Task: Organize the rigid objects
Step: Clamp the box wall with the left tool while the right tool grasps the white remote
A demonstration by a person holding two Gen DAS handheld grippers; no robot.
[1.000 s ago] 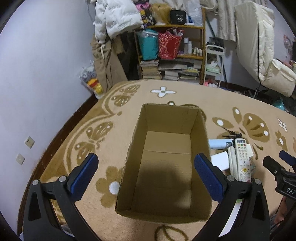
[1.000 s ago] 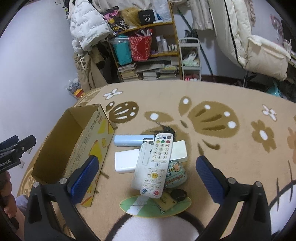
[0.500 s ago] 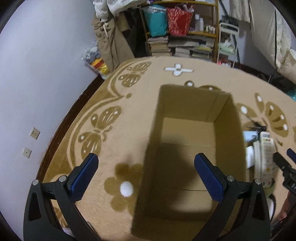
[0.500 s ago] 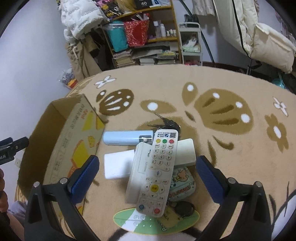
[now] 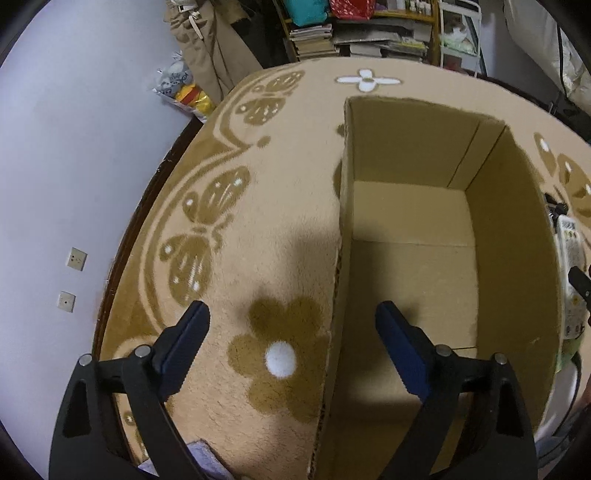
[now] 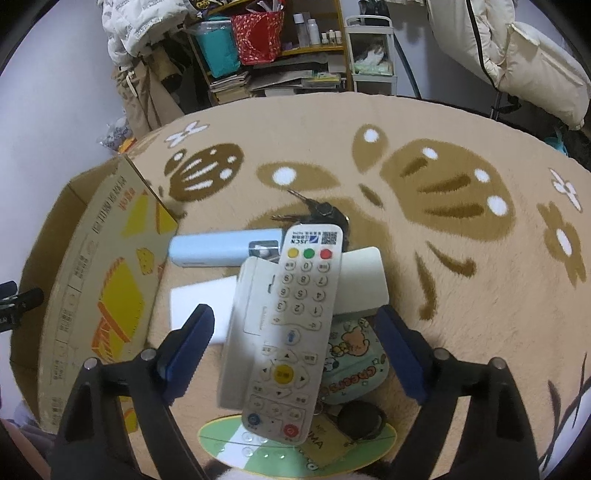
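Note:
An empty open cardboard box point(image 5: 513, 236) lies on the patterned carpet; in the right wrist view the box point(image 6: 92, 280) sits left of a pile. My left gripper point(image 5: 291, 339) is open, straddling the box's left wall. My right gripper point(image 6: 295, 336) is open and hovers over the pile, its fingers on either side of a white remote point(image 6: 299, 325). Under the remote lie a second cream remote point(image 6: 247, 314), a white flat box point(image 6: 192, 306), a light blue case point(image 6: 221, 251), keys point(image 6: 317, 212), a cartoon pouch point(image 6: 354, 362) and a green-yellow disc point(image 6: 236, 446).
Shelves with books, bags and bottles point(image 6: 273, 55) stand at the carpet's far edge, with hanging clothes point(image 6: 140, 33) to their left. A cream padded chair point(image 6: 532, 62) is at the far right. A bag of toys point(image 5: 184, 88) rests against the white wall.
My left gripper moved left and down, from centred over the box to straddling its left wall. My right gripper came lower and closer over the remote pile.

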